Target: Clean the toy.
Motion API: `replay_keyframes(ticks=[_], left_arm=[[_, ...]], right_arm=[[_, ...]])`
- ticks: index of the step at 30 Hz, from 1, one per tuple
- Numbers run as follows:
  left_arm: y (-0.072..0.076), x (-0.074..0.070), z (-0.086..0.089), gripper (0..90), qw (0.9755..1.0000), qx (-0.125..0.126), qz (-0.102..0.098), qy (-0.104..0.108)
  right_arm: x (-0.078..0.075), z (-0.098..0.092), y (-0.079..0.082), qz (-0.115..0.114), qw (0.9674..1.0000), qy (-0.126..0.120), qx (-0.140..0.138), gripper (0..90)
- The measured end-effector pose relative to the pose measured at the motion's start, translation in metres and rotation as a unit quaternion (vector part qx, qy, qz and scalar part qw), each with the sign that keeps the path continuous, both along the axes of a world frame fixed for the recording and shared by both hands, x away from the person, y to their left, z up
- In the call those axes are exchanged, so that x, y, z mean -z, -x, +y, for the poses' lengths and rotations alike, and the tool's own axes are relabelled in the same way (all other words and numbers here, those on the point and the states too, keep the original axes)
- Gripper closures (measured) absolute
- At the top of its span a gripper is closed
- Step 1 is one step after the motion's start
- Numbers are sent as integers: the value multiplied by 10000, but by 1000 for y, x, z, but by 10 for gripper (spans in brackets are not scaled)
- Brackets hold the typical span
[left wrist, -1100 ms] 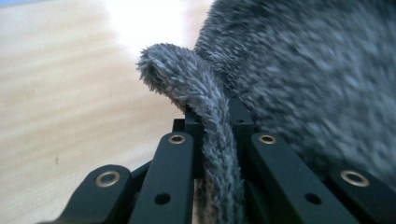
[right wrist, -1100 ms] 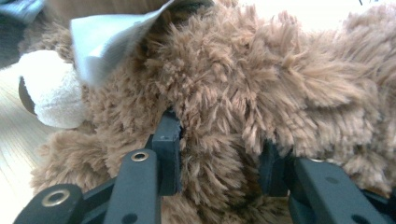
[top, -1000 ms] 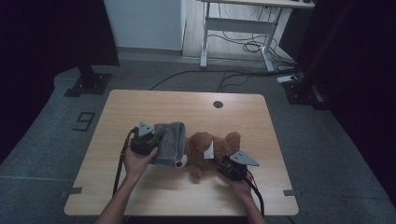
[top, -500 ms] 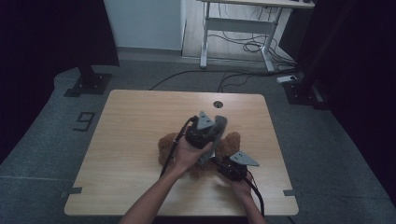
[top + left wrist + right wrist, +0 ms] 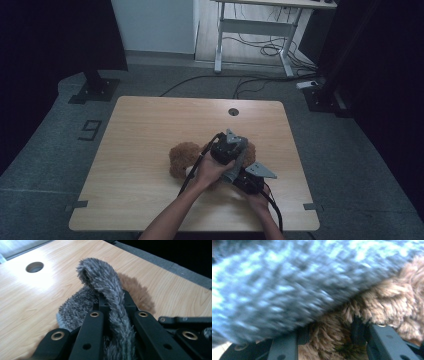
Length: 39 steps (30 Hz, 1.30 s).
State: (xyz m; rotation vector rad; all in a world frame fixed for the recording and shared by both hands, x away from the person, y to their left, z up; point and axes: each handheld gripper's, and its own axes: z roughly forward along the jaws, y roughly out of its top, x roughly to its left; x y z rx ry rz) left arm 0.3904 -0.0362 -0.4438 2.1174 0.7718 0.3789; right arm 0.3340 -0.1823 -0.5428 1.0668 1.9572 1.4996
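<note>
step: draping grey fuzzy cloth [image 5: 110,292] over brown teddy [image 5: 182,156]
L hand-held gripper [image 5: 113,303]: clenched on cloth
R hand-held gripper [image 5: 329,340]: grasping teddy fur
next: prob lower cloth, then let go

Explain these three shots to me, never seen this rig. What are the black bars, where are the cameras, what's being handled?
No robot here: a person sits at a wooden table and holds a hand-operated two-jaw gripper in each hand.

The high view comes from a fixed camera above the table. In it the left gripper reaches across over a brown plush toy, and the right gripper sits just beside it.

The other two pictures come from cameras riding on the grippers, looking along their jaws; the black bars are those jaws. In the left gripper view the jaws are shut on a strip of grey fuzzy cloth, which drapes over the brown plush. In the right gripper view the jaws pinch the plush's brown fur, with the grey cloth blurred close above.
</note>
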Motion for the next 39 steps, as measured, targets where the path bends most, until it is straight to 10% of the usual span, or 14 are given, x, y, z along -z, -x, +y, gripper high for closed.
replay_keyframes(ticks=[18,24,26,34,39], left_arm=[[29,-5,128,830,9973,-611,-389,126],[18,4,168,830,9929,-1182,-136,32],[16,13,183,829,9921,-1194,74,372],[19,11,204,829,9878,-1559,-53,-6],[16,5,211,829,9863,-1615,122,302]], right_arm=[[0,3,1,-40,10000,-4,15,587],[1,2,1,-36,10000,-25,34,588],[1,1,0,-36,10000,-41,10,587],[1,2,1,-39,10000,-40,39,587],[1,1,-1,-18,10000,-83,46,588]])
